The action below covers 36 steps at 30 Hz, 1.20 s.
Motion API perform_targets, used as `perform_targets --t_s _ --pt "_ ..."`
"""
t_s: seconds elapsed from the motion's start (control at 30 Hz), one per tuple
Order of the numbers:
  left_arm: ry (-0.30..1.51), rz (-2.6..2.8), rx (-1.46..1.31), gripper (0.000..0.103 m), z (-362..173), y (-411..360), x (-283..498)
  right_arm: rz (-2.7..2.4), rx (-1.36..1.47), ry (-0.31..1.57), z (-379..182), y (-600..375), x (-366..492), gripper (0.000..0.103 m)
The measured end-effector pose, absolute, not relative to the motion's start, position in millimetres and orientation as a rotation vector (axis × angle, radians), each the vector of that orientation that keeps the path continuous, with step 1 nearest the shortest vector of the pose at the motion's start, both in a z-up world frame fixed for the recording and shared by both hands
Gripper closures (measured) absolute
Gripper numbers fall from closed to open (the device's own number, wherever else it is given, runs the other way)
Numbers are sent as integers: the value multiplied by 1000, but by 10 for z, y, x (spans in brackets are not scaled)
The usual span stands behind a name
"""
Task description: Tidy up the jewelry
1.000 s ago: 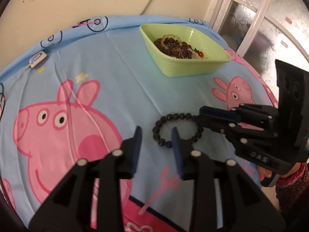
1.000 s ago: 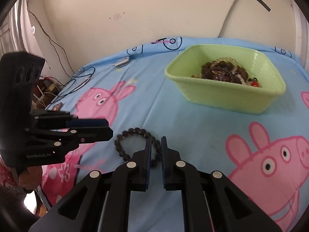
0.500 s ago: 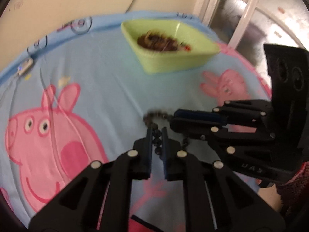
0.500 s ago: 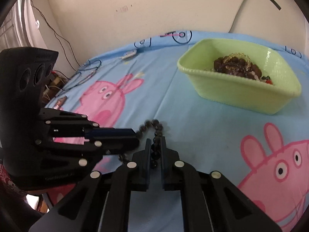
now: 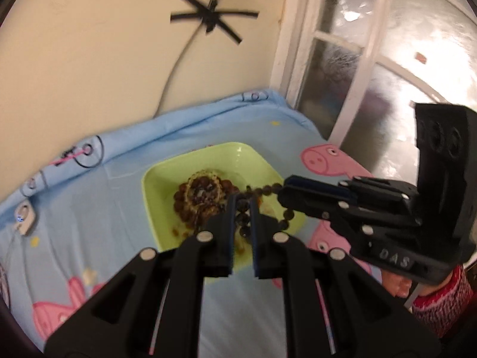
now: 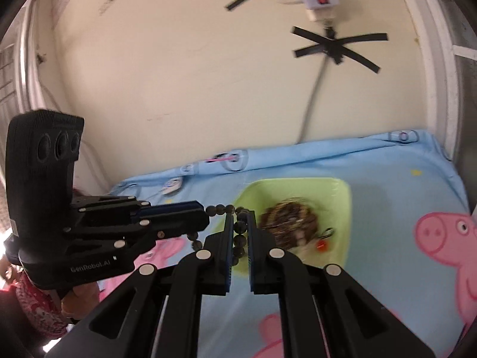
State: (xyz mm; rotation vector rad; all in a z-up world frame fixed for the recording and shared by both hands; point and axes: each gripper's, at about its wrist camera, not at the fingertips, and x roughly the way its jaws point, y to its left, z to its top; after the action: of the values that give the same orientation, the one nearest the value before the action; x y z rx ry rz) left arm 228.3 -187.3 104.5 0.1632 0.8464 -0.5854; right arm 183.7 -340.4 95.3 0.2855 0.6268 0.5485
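While held aloft over the green bowl, one dark bead bracelet is pinched by two claws at once.

Left claw: fingers level, pointing forward, closed narrow on a run of beads. Right claw: likewise closed narrow on the bracelet, its fingers crossing in from the side, tips just beside the left's. Bracelet hangs stretched between them, clear of the blue pig-print cloth, above the bowl's near right part. Bowl already holds a heap of brown beads, leaving bare floor toward its far wall. Cloth edge meets the cream wall behind.
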Motion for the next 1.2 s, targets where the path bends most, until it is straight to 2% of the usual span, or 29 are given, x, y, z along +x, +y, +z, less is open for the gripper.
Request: perform_targets --t_s 0.17,0.3,0.43,0.47,0.53,0.6,0.73,0.87,1.2 --pt "907 -474 175 94 629 -1972 2668 439 233 679 545 -3444 2183 103" --pt "872 -474 47 94 767 -1638 2516 412 323 624 551 -3636 1960 103" --pt "787 -438 35 94 951 -1244 2046 429 419 554 627 -3744 1542 98" --pt "777 -433 38 93 954 -1183 1935 435 448 551 603 -3723 1382 97" --pt "759 -419 30 81 916 -1066 1685 442 497 566 513 -3668 1188 95" --pt "742 -409 15 81 841 -965 1470 431 556 613 349 -3543 1007 92" --pt "764 -398 11 81 620 -868 1059 395 617 697 169 -3320 726 79" --pt "767 -378 51 81 502 -804 731 359 533 764 137 -3049 419 67" --pt "753 -261 89 81 367 -662 172 268 438 807 -11 -2717 -11 51"
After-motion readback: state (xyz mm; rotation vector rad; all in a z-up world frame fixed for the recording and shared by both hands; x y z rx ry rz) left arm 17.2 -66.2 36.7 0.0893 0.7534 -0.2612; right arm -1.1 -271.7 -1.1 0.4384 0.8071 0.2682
